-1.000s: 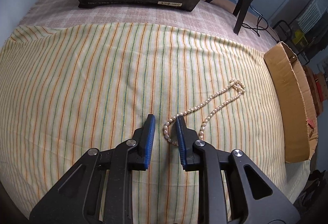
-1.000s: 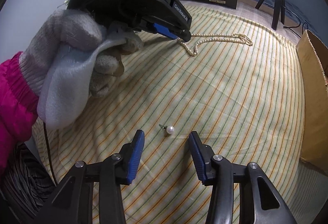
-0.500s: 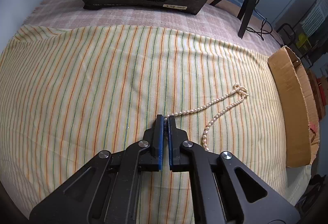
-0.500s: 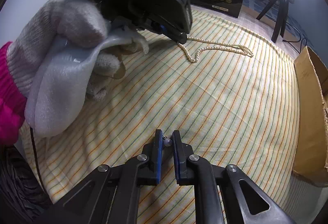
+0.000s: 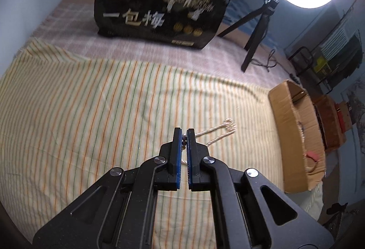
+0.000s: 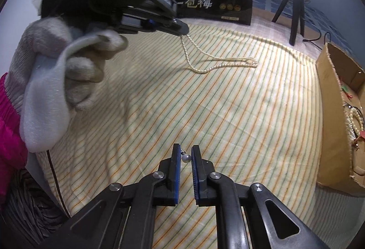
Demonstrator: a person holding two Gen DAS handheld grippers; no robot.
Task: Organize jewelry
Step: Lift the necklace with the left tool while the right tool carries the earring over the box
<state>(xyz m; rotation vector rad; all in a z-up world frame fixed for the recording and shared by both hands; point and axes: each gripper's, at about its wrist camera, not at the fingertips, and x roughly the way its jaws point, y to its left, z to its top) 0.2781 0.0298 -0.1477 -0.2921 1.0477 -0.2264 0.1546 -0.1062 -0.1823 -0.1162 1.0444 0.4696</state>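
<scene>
Your left gripper [image 5: 184, 136] pinches one end of pearl necklace [image 6: 212, 62], raised off striped cloth [image 5: 91, 112]; rest of strand trails on cloth toward far right. Your right gripper [image 6: 186, 156] clamps pearl stud earring [image 6: 186, 158]. Lift slow so strand does not whip, carry both right to cardboard box [image 6: 330, 112], lower before release. Necklace: small cream beads, doubled, clasp end bunched. Earring: single round pearl, short post

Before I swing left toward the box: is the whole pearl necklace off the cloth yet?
No. The left gripper lifts one end, but the pearl necklace trails onto the striped cloth.
</scene>
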